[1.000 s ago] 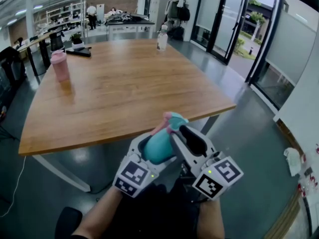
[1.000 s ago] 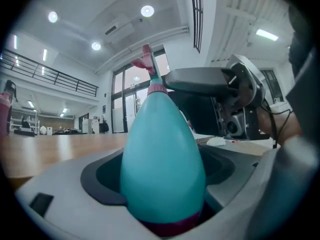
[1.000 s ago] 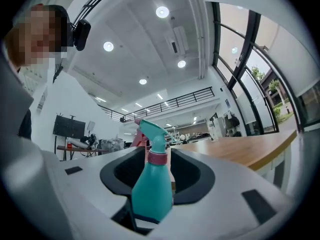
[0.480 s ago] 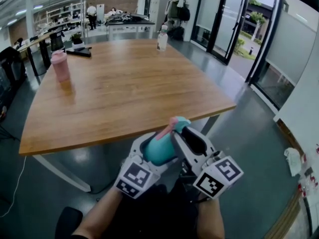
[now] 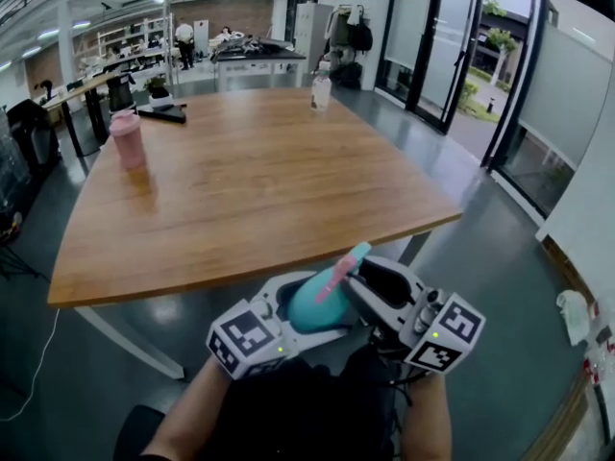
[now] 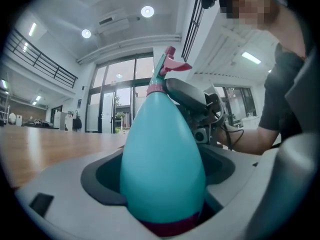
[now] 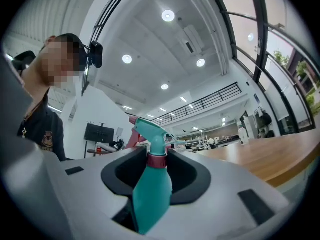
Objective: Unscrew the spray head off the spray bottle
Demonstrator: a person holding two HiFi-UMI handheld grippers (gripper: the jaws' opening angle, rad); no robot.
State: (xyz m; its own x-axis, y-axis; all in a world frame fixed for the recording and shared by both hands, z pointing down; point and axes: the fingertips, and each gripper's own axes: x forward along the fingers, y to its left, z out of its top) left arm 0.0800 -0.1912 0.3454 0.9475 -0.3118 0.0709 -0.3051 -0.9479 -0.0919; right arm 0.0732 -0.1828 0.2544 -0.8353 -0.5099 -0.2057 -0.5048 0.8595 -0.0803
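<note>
A teal spray bottle (image 5: 309, 305) is held in the air below the table's near edge, between both grippers. My left gripper (image 5: 291, 301) is shut on its wide body (image 6: 162, 154), the bottle's base deep between the jaws. My right gripper (image 5: 362, 281) is shut on the dark red collar (image 7: 156, 160) just under the teal spray head (image 7: 149, 129). The pink trigger (image 5: 336, 279) points up and away from me. In the left gripper view the right gripper (image 6: 192, 98) shows just behind the bottle's neck.
A wooden table (image 5: 250, 190) lies ahead, with a pink tumbler (image 5: 127, 140) at its far left, a dark flat object (image 5: 161, 113) behind that and a clear bottle (image 5: 321, 91) at the far edge. Glass doors (image 5: 452, 56) stand at the right.
The spray head has turned with my right gripper, so the pink trigger now lies across the bottle's top. Both grippers sit slightly lower, and the right one has rolled to the right.
</note>
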